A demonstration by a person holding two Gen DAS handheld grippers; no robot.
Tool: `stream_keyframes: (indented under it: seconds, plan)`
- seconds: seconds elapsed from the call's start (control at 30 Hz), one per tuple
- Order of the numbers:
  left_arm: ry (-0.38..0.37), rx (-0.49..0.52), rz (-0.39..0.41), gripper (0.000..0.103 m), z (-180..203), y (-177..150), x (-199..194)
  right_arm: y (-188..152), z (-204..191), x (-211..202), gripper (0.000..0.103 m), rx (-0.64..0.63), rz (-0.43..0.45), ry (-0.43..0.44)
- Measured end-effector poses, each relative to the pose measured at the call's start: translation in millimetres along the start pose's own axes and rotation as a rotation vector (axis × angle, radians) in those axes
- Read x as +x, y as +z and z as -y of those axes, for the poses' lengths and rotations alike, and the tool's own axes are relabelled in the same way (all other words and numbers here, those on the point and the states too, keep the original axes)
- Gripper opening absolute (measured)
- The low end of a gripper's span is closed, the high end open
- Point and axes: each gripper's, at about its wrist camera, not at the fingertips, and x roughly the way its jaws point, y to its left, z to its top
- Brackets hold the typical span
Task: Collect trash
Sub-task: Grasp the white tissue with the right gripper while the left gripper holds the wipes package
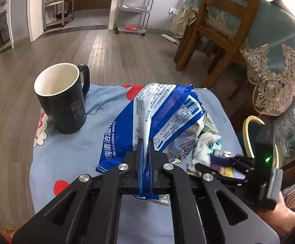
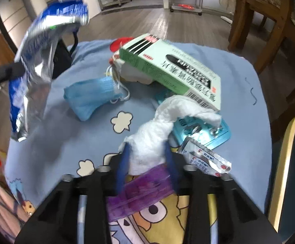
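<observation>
Pinching a blue-and-white wipes pack (image 1: 153,122) marked "CLEANING WIPES" between fully closed jaws, the left gripper (image 1: 145,144) holds it lifted over the blue cartoon cloth (image 2: 70,142), beside a black mug (image 1: 64,99) with pale handwriting; its other print is too small to read. The right gripper (image 2: 147,152) stands narrowly open around a white tissue wad (image 2: 157,134) lying on the cloth; whether its pads press it I cannot tell; nearby lie a green box (image 2: 173,69), a blue mask (image 2: 92,97), a blister pack (image 2: 204,130), a sachet (image 2: 206,158) and a purple wrapper (image 2: 139,191).
</observation>
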Motion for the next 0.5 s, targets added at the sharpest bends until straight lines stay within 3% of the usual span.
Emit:
stream_keyframes:
  seconds: [0.13,0.5]
  plan:
    - [-0.001,-0.008,0.023,0.003,0.7,4.1,-5.0,-1.7,-3.3,-6.7,0.020,0.001,0.027,0.032]
    - [-0.015,-0.018,0.077,0.003,6.1,12.8,-19.7,3.2,-11.5,-66.9,0.020,0.011,0.162,0.141]
